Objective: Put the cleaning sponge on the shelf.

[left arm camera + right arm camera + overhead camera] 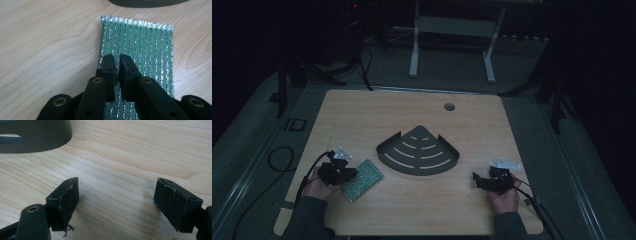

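A green scouring pad with silvery stripes [362,179] [147,47] lies flat on the wooden table, near the front left. My left gripper [346,172] [117,58] hovers over the pad's near half. Its jaws stand only a narrow slit apart, and nothing is pinched between them. A dark fan-shaped corner rack [418,170] [147,2] [37,137] with curved slots sits at the table's middle. My right gripper [479,181] [117,187] rests low at the front right, wide open over bare wood, with the rack off to its left.
The tabletop [362,120] has a round cable hole [449,106] near its far edge. A black cable [279,160] loops on the floor at the left. A white frame [414,55] stands behind the table.
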The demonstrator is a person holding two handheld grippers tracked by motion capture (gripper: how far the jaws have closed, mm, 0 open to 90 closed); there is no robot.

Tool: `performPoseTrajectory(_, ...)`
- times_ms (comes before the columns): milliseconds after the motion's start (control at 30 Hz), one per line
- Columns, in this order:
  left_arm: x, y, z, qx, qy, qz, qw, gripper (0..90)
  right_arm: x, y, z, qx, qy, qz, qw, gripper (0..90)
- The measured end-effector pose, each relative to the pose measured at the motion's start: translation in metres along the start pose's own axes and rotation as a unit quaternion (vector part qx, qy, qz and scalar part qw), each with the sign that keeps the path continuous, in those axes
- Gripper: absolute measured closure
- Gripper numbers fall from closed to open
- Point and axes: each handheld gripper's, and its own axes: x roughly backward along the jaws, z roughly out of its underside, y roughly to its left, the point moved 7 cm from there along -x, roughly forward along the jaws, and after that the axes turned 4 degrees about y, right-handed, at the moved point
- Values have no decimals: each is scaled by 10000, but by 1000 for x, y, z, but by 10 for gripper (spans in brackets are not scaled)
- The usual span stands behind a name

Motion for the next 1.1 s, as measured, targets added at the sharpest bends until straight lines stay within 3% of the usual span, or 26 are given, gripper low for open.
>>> performPoseTrajectory(200,6,10,-12,-67,82,135,9999,818,0,0,0,8,-1,2,10000,199)
performPoseTrajectory(367,2,18,-15,-75,330,268,9991,808,0,0,0,6,-1,1,10000,198)
performPoseTrajectory(633,-7,20,-13,-109,647,436,9969,791,0,0,0,6,-1,1,10000,199)
performPoseTrajectory(767,-7,19,-13,-92,658,510,9965,784,0,0,0,7,-2,1,10000,199)
performPoseTrajectory(1100,-14,22,-10,-147,956,385,9946,742,0,0,0,6,-2,0,10000,199)
